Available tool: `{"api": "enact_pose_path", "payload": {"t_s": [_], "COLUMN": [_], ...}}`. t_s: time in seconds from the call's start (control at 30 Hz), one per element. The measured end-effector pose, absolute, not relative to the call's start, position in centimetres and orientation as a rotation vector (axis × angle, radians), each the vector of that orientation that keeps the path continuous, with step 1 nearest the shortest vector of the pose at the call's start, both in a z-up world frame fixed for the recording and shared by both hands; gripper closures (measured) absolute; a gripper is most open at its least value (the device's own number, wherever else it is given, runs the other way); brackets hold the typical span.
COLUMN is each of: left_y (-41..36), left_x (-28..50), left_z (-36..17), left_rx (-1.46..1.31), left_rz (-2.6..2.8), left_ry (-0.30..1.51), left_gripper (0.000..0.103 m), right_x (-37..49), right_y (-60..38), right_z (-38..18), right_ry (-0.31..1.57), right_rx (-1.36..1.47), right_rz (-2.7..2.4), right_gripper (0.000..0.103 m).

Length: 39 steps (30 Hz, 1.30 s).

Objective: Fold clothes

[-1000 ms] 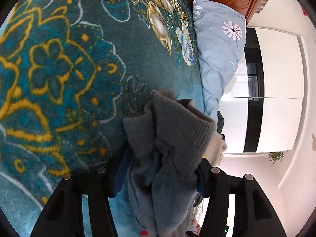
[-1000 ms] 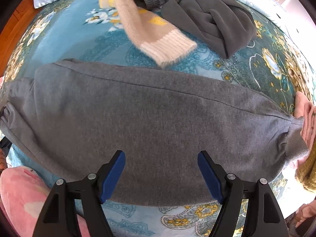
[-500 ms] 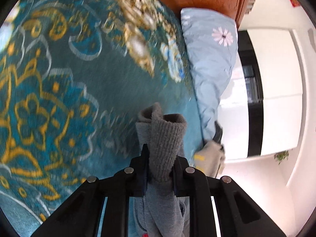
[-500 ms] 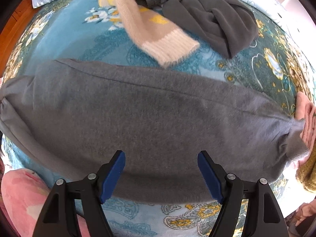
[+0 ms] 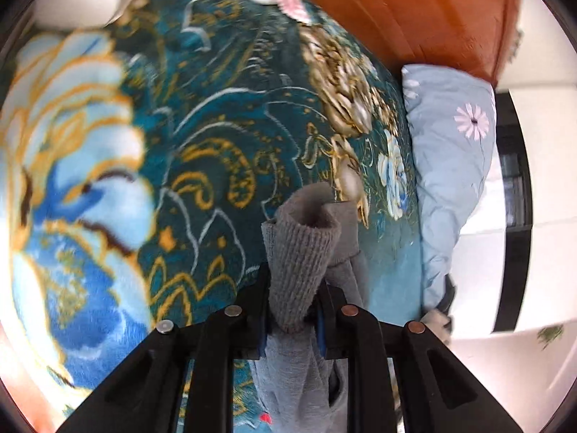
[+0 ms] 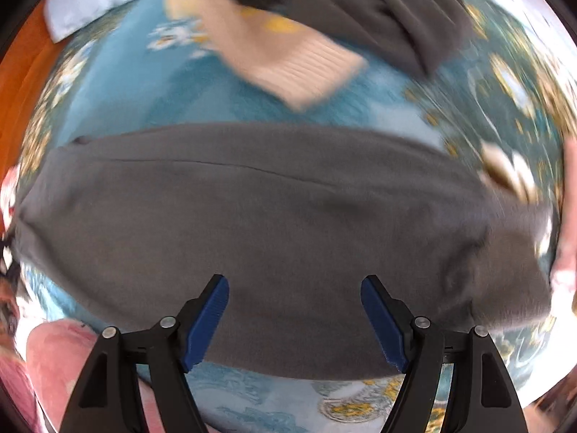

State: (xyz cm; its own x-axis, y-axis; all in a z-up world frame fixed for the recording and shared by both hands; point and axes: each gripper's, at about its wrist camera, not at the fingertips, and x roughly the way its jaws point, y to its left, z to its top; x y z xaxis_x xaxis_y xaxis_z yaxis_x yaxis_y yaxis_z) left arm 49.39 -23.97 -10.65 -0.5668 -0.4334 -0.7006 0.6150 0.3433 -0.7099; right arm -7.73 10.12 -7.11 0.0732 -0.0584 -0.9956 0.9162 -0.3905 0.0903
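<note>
Grey trousers (image 6: 274, 216) blurred, ends cut off | left gripper (image 5: 294, 310) clamped on ribbed cuff (image 5: 301, 252), jaws slightly reopening | right gripper (image 6: 295, 319) apart above cloth

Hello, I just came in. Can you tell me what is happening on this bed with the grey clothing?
A person is folding clothes on a bed with a floral blanket, holding a tool in each hand. The left tool has just closed on the ribbed cuff of the grey trousers. The right tool hangs open above the middle of the trousers, which lie spread across the blanket, and grips nothing. A cream sweater and a dark grey garment wait further back.
</note>
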Motion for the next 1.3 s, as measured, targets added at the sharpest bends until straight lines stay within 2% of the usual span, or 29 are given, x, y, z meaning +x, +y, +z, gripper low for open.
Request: {"api": "enact_pose_path", "payload": {"t_s": [0.13, 0.27, 0.37, 0.5, 0.63, 0.73, 0.87, 1.0, 1.07, 1.17, 1.3], "left_y": [-23.6, -23.6, -23.3, -21.3, -17.1, -12.5, -6.7, -2.2, -1.9, -2.2, -1.9], "left_x": [49.7, 49.0, 45.9, 38.0, 27.5, 18.5, 10.8, 7.2, 6.7, 7.5, 7.3], "left_z": [-8.6, -4.4, -0.5, 2.0, 0.4, -2.7, -5.7, -7.7, -8.1, -7.9, -10.0], "left_rx": [0.206, 0.277, 0.341, 0.396, 0.56, 0.782, 1.022, 1.248, 1.301, 1.253, 1.366], "left_rz": [-1.302, -1.298, -1.372, -1.524, -1.664, -1.778, -1.841, -1.898, -1.886, -1.87, -1.789], "left_ry": [1.634, 1.526, 1.415, 1.389, 1.421, 1.453, 1.436, 1.26, 1.233, 1.272, 1.349], "left_gripper": [0.07, 0.067, 0.059, 0.058, 0.057, 0.057, 0.057, 0.057, 0.057, 0.057, 0.057], "right_x": [-11.5, -13.9, -15.3, -18.3, -21.3, -22.7, -22.9, -23.4, -23.6, -23.8, -23.8], "right_y": [12.2, 13.2, 13.4, 14.6, 16.9, 19.6, 22.0, 23.1, 23.3, 23.1, 23.3], "right_z": [-7.4, -6.4, -5.0, -3.1, -2.9, -3.4, -5.7, -8.9, -9.2, -9.4, -9.0], "right_ry": [0.829, 0.744, 0.721, 0.659, 0.568, 0.418, 0.285, 0.164, 0.104, 0.035, -0.032], "right_rx": [1.56, 1.553, 1.506, 1.482, 1.537, 1.648, 1.744, 1.823, 1.816, 1.78, 1.764], "right_rz": [-1.511, -1.507, -1.535, -1.588, -1.598, -1.542, -1.451, -1.425, -1.431, -1.437, -1.405], "right_gripper": [0.024, 0.024, 0.024, 0.024, 0.024, 0.024, 0.024, 0.024, 0.023, 0.023, 0.025]}}
